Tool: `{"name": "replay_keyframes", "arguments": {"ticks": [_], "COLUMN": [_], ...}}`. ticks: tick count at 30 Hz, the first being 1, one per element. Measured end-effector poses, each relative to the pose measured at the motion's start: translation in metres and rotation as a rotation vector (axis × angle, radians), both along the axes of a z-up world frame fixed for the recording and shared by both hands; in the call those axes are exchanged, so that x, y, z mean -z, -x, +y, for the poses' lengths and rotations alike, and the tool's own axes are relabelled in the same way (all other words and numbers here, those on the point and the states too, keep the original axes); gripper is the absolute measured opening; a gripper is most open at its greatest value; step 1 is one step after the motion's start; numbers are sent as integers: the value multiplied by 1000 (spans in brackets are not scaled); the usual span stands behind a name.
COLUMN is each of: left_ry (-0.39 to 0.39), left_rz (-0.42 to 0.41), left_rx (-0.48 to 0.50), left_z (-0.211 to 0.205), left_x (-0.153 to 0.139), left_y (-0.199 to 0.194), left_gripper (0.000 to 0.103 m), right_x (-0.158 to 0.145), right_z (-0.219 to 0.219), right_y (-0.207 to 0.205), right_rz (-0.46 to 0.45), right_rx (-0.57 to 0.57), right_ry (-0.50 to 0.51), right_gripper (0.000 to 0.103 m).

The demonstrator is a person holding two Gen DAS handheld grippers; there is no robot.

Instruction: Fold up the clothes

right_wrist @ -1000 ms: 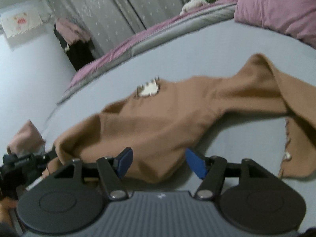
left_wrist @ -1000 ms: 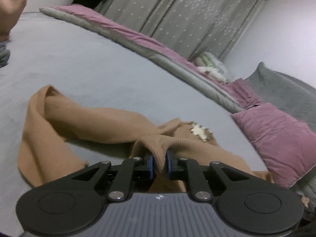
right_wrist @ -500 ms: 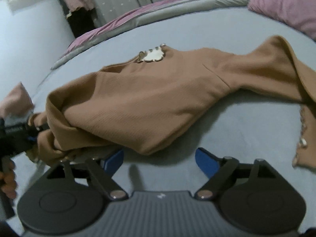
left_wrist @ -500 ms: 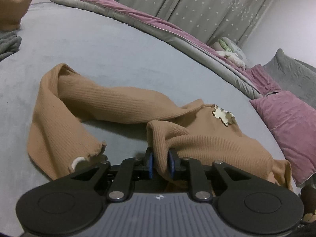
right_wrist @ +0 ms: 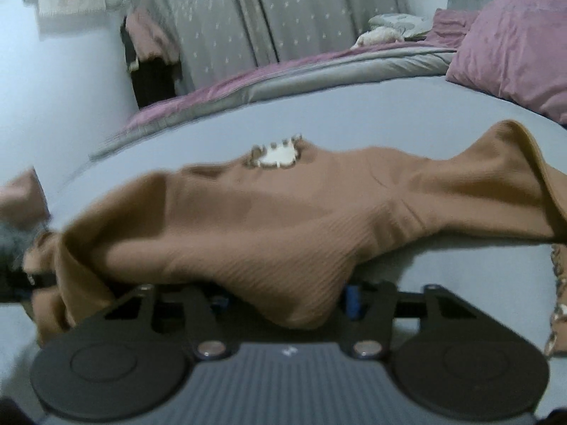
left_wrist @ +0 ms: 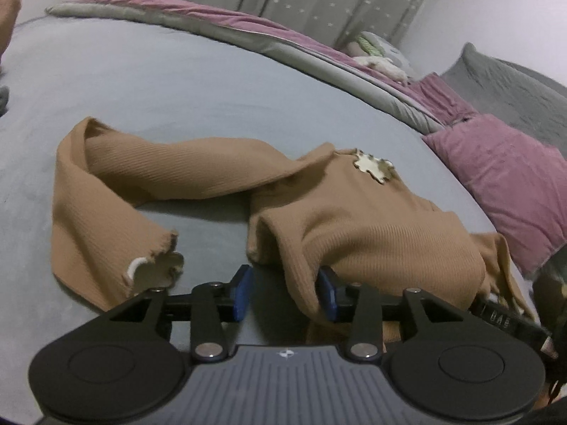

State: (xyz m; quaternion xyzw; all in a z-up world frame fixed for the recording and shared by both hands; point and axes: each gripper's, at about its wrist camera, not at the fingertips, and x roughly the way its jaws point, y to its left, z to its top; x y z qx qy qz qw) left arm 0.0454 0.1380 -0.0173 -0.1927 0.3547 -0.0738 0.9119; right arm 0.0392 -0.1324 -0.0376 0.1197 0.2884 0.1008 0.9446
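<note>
Sweater [left_wrist: 372,226]: one, tan, lay crumpled on the grey bed [left_wrist: 159,81], short of the pink pillow [left_wrist: 510,184].
Left claw [left_wrist: 285,292]: spread; a hem fold was draped between the jaws, ungripped.
Right claw [right_wrist: 287,299]: spread wide under the hem edge; nothing was pinched.
Risk: with neither claw pinched, the hem could be dropped and bunched, judged likely.
Sleeves: two were seen.

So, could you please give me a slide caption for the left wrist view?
Left gripper open around a fold of the tan sweater on the grey bedspread.

Sweater [left_wrist: 372,219] on bed [left_wrist: 159,81]; pillow [left_wrist: 510,184] right of it; folded quilt [left_wrist: 283,42] behind.
</note>
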Motion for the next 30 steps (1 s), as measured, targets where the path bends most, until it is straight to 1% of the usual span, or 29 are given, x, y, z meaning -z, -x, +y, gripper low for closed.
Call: {"name": "replay_keyframes", "arguments": {"ticks": [1,2,3,5,11,14,18,24,27,30], "left_ry": [8,16,19,17,64,90,157,279,319,328], "left_rz": [-5,-9,-23,-63,-205,-248,-277,-283,-273,-258], "left_rx": [7,15,18,18,34,33,19,-34,-66,-94], "left_z": [-1,-1,-2,-4,-5,-4,0,21,30,34], "left_x": [-1,-2,-4,-10,-30,-36,-42,-41,-37,-32], "left_y": [0,1,2,5,20,23,23,21,17,12], "left_gripper": [15,14,13,10,8,8,8,8,7,7], "right_x": [-3,-7,-11,-20,-43,-55,-70,-86,-90,-88], "right_z": [-1,-2,-2,-5,-20,-29,-40,-61,-74,-85], "right_y": [2,3,3,5,13,17,21,25,25,19], "right_rz": [-16,-31,-47,-78,-141,-161,-183,-206,-212,-208], "right_rx": [-4,-7,-8,3,61,70,66,40,32,39], "right_ry": [-8,-15,-22,-35,-99,-138,-177,-251,-309,-356], "right_gripper": [31,23,18,13,11,11,11,11,11,11]}}
